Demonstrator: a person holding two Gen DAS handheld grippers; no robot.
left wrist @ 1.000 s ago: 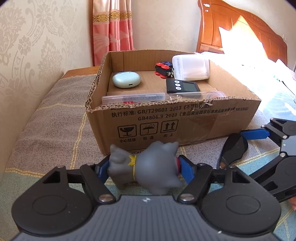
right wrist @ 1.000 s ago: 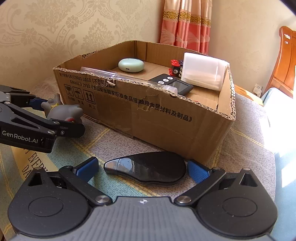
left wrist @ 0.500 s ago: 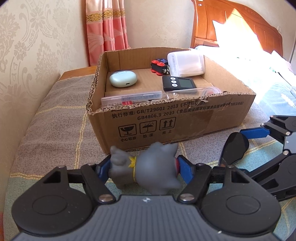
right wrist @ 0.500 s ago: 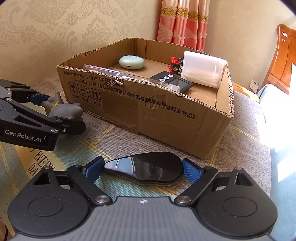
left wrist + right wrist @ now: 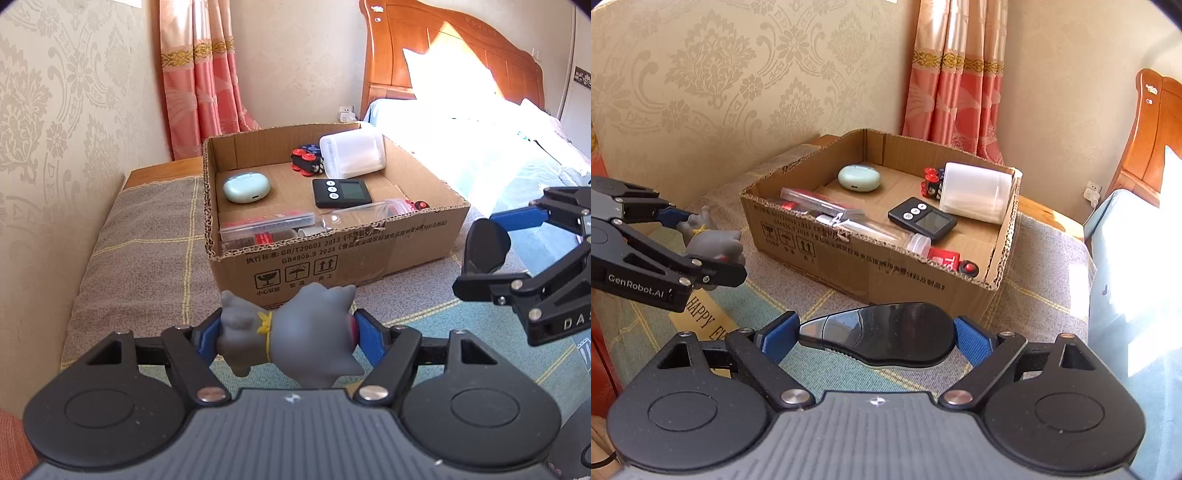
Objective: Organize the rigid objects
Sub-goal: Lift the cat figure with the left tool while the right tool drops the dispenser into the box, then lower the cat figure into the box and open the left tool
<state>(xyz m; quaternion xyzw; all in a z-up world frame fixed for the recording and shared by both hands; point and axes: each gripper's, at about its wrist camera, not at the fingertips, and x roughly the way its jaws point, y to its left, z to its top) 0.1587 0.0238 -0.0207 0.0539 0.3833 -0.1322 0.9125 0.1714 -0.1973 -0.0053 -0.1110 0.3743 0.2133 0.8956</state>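
My left gripper (image 5: 284, 332) is shut on a grey toy figure (image 5: 295, 332) with a yellow collar, held in the air in front of the cardboard box (image 5: 351, 254). My right gripper (image 5: 875, 336) is shut on a glossy black mouse-shaped object (image 5: 886, 332), held above the blanket to the right of the box. In the right wrist view the left gripper (image 5: 701, 240) with the grey toy (image 5: 713, 240) is at the left. In the left wrist view the black object (image 5: 484, 243) is at the right.
The box (image 5: 879, 273) holds a mint earbud case (image 5: 245, 188), a black timer (image 5: 341, 192), a white container (image 5: 351, 155), red-wheeled toys (image 5: 304, 160) and clear tubes (image 5: 269, 225). A patterned wall is on the left, a wooden headboard (image 5: 443, 62) behind.
Both grippers have risen with their objects and pulled back a little, so the box now looks lower, smaller and more open from above.
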